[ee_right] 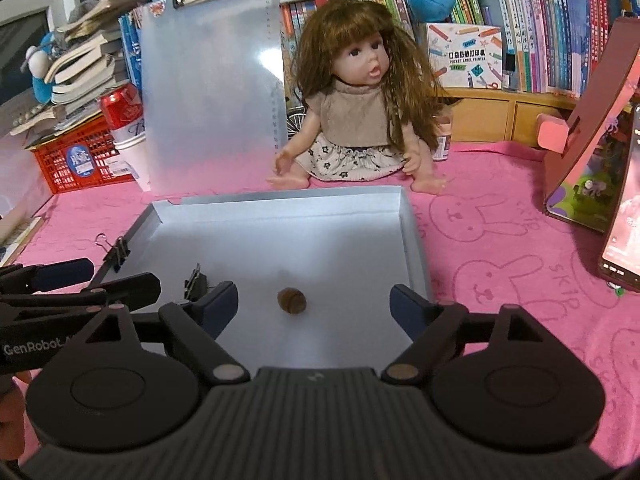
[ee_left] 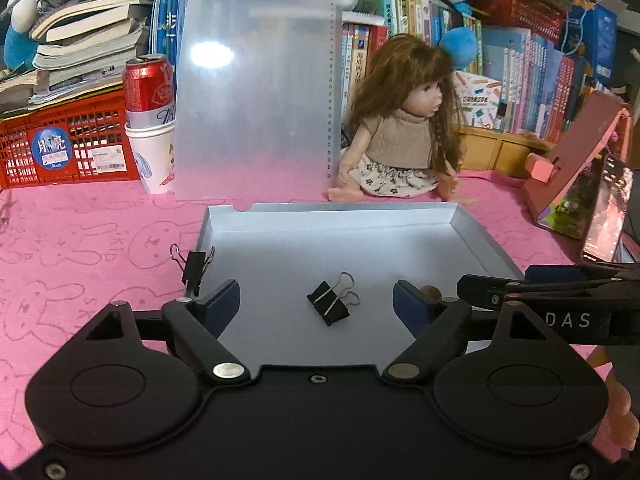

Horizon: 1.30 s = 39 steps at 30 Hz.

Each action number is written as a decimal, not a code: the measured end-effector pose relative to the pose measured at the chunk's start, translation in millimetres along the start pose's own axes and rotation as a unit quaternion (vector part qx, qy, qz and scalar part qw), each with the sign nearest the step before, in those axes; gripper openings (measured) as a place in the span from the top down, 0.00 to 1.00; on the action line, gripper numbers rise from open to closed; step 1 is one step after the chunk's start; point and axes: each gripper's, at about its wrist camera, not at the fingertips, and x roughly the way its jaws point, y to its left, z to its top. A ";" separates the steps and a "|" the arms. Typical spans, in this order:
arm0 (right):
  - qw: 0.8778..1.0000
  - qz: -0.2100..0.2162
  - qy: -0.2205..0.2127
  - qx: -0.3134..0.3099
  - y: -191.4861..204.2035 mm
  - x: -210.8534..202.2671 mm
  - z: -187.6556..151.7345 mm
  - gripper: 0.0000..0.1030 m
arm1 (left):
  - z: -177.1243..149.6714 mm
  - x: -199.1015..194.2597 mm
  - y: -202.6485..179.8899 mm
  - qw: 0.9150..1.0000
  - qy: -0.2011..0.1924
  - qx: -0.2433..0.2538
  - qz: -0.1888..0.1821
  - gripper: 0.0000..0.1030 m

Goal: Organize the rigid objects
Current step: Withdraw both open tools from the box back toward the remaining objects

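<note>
A shallow white tray (ee_left: pixel 328 220) lies on the pink cloth. A black binder clip (ee_left: pixel 332 300) rests on its floor, seen between the fingers of my left gripper (ee_left: pixel 317 294), which is open and touches nothing. A second binder clip (ee_left: pixel 194 264) is clipped onto the tray's left wall. In the right wrist view a small brown rounded piece (ee_right: pixel 291 300) sits on the tray floor (ee_right: pixel 280 240), just ahead of my open right gripper (ee_right: pixel 313 296). Both clips show there too: the loose one (ee_right: pixel 196 280) and the one on the wall (ee_right: pixel 118 250). The pads press on nothing.
A doll (ee_right: pixel 360 120) sits behind the tray. A translucent clipboard (ee_left: pixel 256 92) leans at the back left beside a red can (ee_left: pixel 148 88) in a paper cup and a red crate (ee_left: pixel 64 148). A phone (ee_left: pixel 608 208) and a pink box (ee_left: pixel 568 168) stand on the right. Books line the back.
</note>
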 end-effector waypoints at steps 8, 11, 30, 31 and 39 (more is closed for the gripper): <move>0.999 -0.012 -0.018 -0.024 9.6 -20.8 -9.9 0.07 | -10.4 -24.7 2.0 1.000 -0.006 -0.002 -0.019 0.19; 0.999 -0.007 -0.023 -0.024 10.4 -27.9 -13.0 0.04 | -15.0 -35.6 2.9 1.000 -0.014 -0.002 -0.023 0.19; 0.998 0.013 -0.053 -0.033 11.1 -78.9 -41.1 0.00 | -49.2 -95.7 3.7 0.998 -0.037 0.019 -0.046 0.17; 0.998 0.014 -0.055 -0.033 10.6 -82.1 -43.9 0.00 | -51.2 -98.4 3.7 0.998 -0.038 0.019 -0.048 0.17; 0.996 0.014 -0.071 -0.051 11.0 -102.3 -67.9 0.00 | -74.7 -115.4 5.5 0.997 -0.034 0.034 -0.056 0.16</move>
